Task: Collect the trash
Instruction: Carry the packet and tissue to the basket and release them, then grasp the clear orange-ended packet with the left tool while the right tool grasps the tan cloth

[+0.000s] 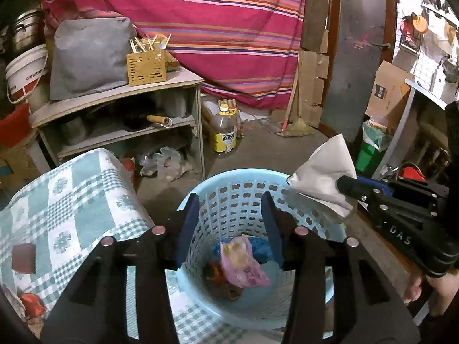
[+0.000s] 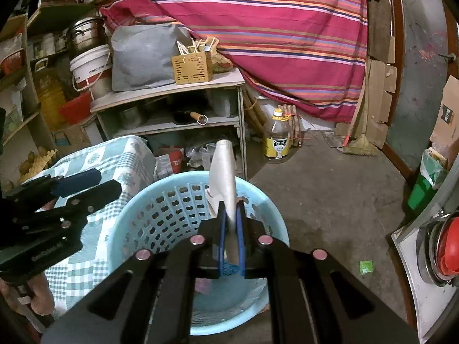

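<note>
A light blue perforated basket [image 1: 229,185] [image 2: 137,203] stands on the floor. At its bottom lie a pink plastic bag [image 1: 243,261] and other scraps of trash. My left gripper [image 1: 231,209] hangs over the basket with its blue pads apart and nothing between them. My right gripper [image 2: 230,209] is shut on a white crumpled paper [image 2: 223,172] [image 1: 324,172] and holds it above the basket's rim. In the left wrist view the right gripper [image 1: 347,185] reaches in from the right. In the right wrist view the left gripper [image 2: 86,182] shows at the left.
A table with a green checked cloth [image 1: 66,200] stands left of the basket. Behind are a wooden shelf unit [image 1: 120,120], an oil bottle [image 1: 223,132] on the floor and a striped red cloth [image 1: 215,28]. A small green scrap [image 2: 365,266] lies on the floor to the right.
</note>
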